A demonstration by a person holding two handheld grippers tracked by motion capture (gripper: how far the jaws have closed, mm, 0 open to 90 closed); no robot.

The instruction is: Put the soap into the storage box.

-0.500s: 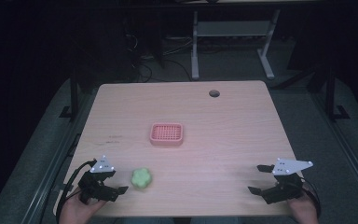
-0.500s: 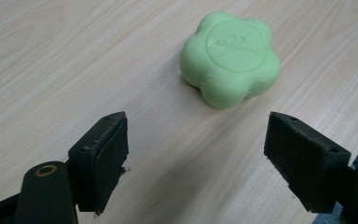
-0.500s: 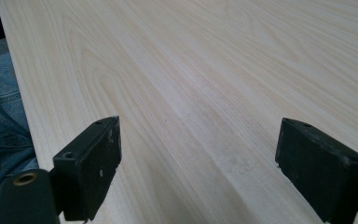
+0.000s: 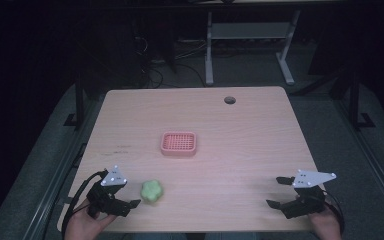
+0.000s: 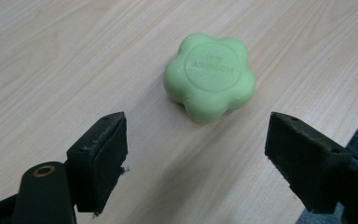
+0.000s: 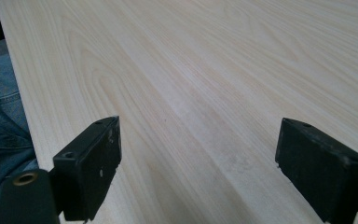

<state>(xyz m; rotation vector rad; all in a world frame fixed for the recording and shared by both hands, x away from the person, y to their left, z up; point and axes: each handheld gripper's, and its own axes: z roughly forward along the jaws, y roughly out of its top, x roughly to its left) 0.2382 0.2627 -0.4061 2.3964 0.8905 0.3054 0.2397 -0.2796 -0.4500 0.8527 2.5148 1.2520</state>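
Wooden worktop (image 4: pixel 240 150) was seen unchanged from half a second before, nothing shifted on it. A pink basket (image 4: pixel 179 144) was set near its middle. Both the left gripper (image 4: pixel 130 204) and right gripper (image 4: pixel 278 192) were held as before, jaws spread, nothing blocking the green soap (image 5: pixel 209 77) just ahead of the left.

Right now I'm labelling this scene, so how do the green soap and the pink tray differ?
The green soap is a solid flower-shaped lump; the pink tray is a rounded rectangle with a slotted grid top. The soap lies near the table's front edge just ahead of the open left gripper; the tray sits mid-table, away from both grippers. The soap looks smaller than the tray. Both rest flat on the wooden table.
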